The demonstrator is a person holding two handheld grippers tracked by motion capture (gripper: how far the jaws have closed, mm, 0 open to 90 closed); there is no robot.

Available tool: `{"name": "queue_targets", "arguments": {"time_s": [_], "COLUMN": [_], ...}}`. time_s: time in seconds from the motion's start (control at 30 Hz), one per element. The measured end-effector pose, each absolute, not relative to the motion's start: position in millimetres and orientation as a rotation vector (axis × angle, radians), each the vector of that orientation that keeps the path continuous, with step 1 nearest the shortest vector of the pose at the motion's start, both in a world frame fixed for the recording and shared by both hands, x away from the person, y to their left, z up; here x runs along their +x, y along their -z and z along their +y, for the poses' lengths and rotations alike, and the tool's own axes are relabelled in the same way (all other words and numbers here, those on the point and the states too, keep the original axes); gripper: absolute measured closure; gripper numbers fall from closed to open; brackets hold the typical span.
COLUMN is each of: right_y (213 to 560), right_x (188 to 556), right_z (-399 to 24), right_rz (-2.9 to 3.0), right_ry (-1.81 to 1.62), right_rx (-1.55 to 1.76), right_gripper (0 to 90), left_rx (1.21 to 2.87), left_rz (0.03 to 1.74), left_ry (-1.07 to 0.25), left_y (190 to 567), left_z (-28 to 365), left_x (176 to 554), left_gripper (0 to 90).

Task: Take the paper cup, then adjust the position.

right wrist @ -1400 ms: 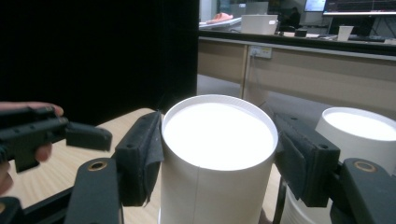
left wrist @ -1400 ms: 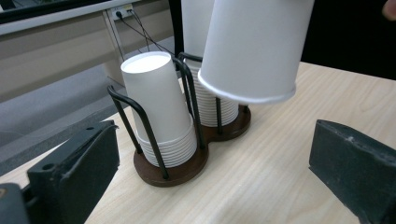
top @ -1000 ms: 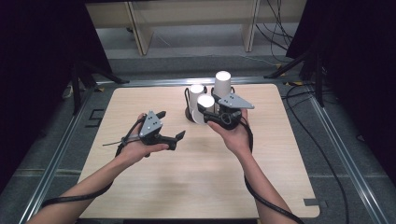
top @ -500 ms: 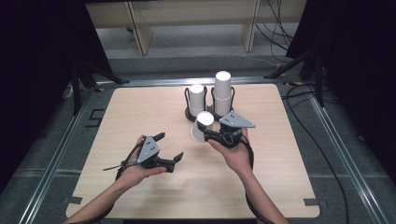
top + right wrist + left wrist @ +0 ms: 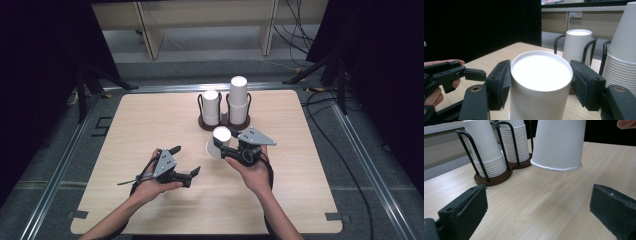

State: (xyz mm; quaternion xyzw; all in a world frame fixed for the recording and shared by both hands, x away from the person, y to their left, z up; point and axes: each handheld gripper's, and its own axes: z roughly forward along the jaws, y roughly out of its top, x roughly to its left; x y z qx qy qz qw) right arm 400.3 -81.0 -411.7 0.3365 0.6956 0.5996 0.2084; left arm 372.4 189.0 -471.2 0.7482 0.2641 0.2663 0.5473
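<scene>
My right gripper (image 5: 226, 148) is shut on a white paper cup (image 5: 220, 141), turned rim down and held just above the wooden table (image 5: 150, 120). Its pads (image 5: 502, 82) press both sides of the cup (image 5: 540, 85). In the left gripper view the cup (image 5: 559, 145) hangs slightly tilted, rim clear of the wood. My left gripper (image 5: 186, 160) is open and holds nothing, low over the table to the cup's left. Its jaws stand wide apart around bare wood (image 5: 539, 195), and it also appears at the left of the right gripper view (image 5: 449, 72).
A brown two-slot wire cup holder (image 5: 202, 122) stands at the back middle of the table, with a shorter stack of cups (image 5: 211, 107) on the left and a taller stack (image 5: 238, 100) on the right. Metal rails (image 5: 55, 175) frame the table.
Both hands came toward the near edge and lower. The right gripper carried the cup away from the holder; the left gripper stayed open.
</scene>
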Motion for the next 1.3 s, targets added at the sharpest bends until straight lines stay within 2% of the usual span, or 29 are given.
{"name": "queue_targets", "arguments": {"time_s": [0.97,1.3], "right_y": [415.1,419.0], "right_x": [399.9,414.2], "right_z": [-86.5,-103.5], "right_rz": [1.920,1.877], "right_ry": [-1.695,-1.763], "right_rx": [1.050,1.197], "right_gripper": [36.1,36.1], "left_rx": [1.784,1.782], "left_rz": [0.575,0.582], "left_ry": [-0.582,-0.581], "left_y": [471.7,473.1], "left_z": [171.7,171.6], "left_x": [379.3,379.6], "left_gripper": [0.2,0.2]}}
